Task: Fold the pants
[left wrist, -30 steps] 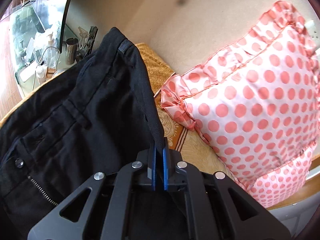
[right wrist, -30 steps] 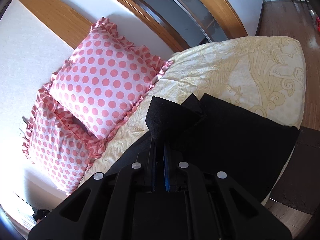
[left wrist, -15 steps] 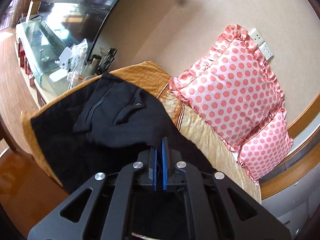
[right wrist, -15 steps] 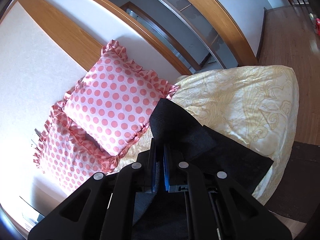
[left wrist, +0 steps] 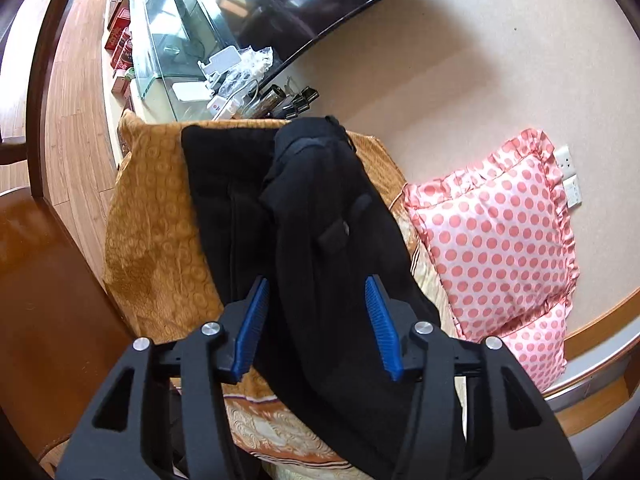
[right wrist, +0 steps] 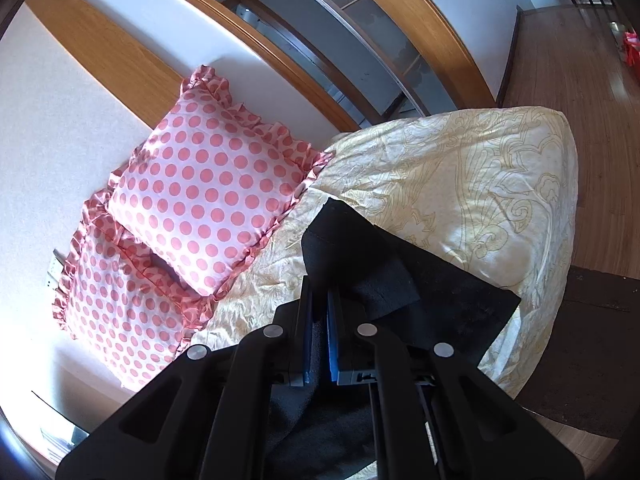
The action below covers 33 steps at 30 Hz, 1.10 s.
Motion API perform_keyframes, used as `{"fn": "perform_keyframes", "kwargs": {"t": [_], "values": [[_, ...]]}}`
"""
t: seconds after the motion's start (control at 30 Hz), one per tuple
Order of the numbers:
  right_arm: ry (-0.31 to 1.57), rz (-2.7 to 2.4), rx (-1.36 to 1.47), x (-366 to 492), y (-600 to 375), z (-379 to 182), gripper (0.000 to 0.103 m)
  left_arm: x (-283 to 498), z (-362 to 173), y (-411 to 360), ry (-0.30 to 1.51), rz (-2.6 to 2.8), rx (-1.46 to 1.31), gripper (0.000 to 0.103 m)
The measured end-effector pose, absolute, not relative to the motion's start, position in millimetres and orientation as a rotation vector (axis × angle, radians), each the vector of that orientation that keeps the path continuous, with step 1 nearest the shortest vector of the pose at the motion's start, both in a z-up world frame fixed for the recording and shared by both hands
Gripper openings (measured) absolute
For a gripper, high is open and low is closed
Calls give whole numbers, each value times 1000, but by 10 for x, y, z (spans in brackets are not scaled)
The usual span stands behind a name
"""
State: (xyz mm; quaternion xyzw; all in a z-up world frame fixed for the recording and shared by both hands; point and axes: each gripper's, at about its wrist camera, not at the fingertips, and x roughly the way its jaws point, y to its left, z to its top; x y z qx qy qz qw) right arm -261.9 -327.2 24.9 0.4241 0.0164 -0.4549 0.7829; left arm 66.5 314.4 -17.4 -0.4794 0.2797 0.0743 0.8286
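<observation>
Since a second ago the left gripper (left wrist: 316,320) has carried its end of the black pants (left wrist: 320,208) over and let go: jaws now opening, blue pads apart, cloth lying between them untouched. Pants waist end lies ahead of the left jaws on the orange-gold bedspread (left wrist: 152,220), polka-dot pillow (left wrist: 492,240) off to their right. Right gripper (right wrist: 320,332) is clamped on black pants fabric, cream bedspread (right wrist: 460,184) beyond it. Step looks like finishing a fold, left side released. Next likely: right lowers its edge, lets go, then smooth.
</observation>
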Motion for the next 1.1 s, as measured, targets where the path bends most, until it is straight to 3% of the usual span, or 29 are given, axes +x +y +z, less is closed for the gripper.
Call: {"fn": "perform_keyframes", "kwargs": {"t": [0.13, 0.23, 0.27, 0.3, 0.33, 0.53, 0.67, 0.83, 0.9, 1.0, 1.1], "values": [[44, -982, 923, -2613, -3302, 217, 7, 825, -169, 3329, 606, 161, -1055, 47], [51, -980, 923, -2596, -3308, 205, 7, 923, -117, 3441, 585, 151, -1076, 37], [52, -978, 922, -2591, -3307, 202, 7, 954, -103, 3489, 577, 146, -1084, 29], [53, -976, 920, -2584, -3308, 200, 7, 979, -90, 3524, 574, 142, -1084, 10], [56, -975, 920, -2575, -3310, 199, 7, 999, -60, 3541, 581, 144, -1069, 5], [61, -974, 924, -2572, -3308, 176, 7, 786, 203, 3396, 565, 195, -858, 4], [66, -973, 930, -2556, -3324, 159, 7, 760, -93, 3472, 646, 273, -820, 5], [67, -973, 943, -2580, -3322, 124, 7, 676, -280, 3507, 661, 304, -841, 16], [70, -974, 950, -2594, -3326, 111, 7, 582, -168, 3432, 643, 356, -785, 36], [71, -970, 971, -2606, -3339, 87, 7, 420, 60, 3182, 581, 396, -666, 59], [84, -953, 1007, -2632, -3362, 42, 8, 396, 233, 2787, 550, 311, -573, 72]]}}
